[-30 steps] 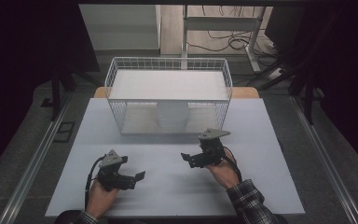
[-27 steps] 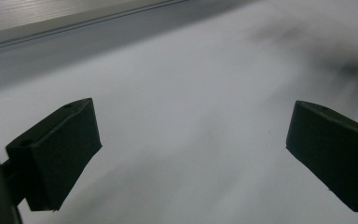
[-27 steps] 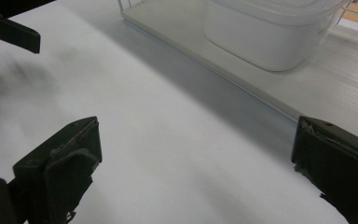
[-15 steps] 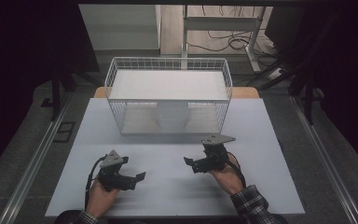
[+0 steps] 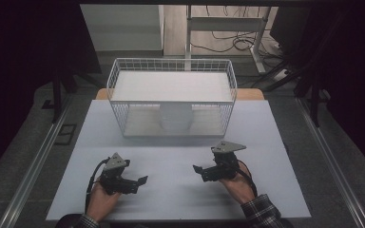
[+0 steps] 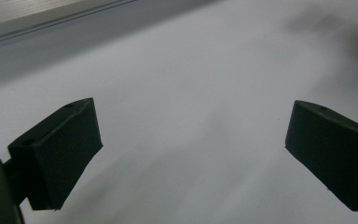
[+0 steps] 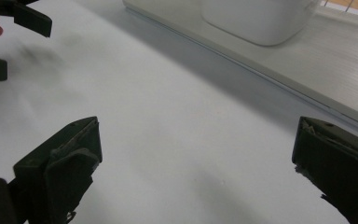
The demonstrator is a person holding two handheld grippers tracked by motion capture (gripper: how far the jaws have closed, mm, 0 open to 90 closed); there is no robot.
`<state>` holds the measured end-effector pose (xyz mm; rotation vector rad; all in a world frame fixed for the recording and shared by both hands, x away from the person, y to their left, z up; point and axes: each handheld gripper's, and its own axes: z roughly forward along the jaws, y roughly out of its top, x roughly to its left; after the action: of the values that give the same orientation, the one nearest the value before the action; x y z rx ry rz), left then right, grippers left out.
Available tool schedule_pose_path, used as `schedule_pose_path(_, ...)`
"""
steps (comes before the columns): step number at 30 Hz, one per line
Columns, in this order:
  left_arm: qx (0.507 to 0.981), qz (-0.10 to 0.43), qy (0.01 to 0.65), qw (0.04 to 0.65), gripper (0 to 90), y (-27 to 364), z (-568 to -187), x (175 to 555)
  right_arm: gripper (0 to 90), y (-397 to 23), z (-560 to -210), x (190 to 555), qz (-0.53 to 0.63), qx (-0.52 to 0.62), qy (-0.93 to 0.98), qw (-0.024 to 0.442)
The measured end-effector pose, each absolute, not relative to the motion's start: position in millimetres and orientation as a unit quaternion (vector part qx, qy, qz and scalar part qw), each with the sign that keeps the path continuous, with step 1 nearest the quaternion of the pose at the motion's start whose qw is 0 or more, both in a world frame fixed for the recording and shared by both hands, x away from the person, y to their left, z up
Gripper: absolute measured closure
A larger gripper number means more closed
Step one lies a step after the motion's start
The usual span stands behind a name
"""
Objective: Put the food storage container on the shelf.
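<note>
Seemingly nothing was begun: left gripper (image 5: 141, 181) and right gripper (image 5: 199, 170), jaws spread wide and empty, hovered before the wire basket (image 5: 171, 79) holding the untouched white container (image 5: 175, 118).

My jaws: matt black, plastic-looking; the right gripper (image 7: 196, 175) has rough, worn pads (image 7: 72, 161). Table (image 5: 180, 156): smooth matt white sheet. Basket (image 5: 119, 102): white-coated wire. Bowl (image 5: 175, 116) inside: smooth white. My sleeve (image 5: 261, 213): plaid cloth.
</note>
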<state>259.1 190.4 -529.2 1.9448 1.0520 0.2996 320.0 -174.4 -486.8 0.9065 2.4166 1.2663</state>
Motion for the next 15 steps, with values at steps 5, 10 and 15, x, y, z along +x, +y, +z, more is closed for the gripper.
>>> schedule_pose_path(5, 0.782, 0.125, 0.426, 0.438, 2.6, 194.0, -527.5, 257.6, 1.0, -180.4, -487.7, 316.4, 0.432, 0.315, 0.835, 0.133)
schedule_pose_path(10, 0.781, 0.136, 0.427, 0.436, 2.6, 197.8, -525.4, 253.8, 0.9, -186.5, -486.4, 311.8, 0.432, 0.320, 0.832, 0.137)
schedule_pose_path(15, 0.778, 0.144, 0.429, 0.436, 2.6, 202.4, -523.8, 249.7, 0.9, -192.8, -486.0, 308.3, 0.430, 0.325, 0.830, 0.140)
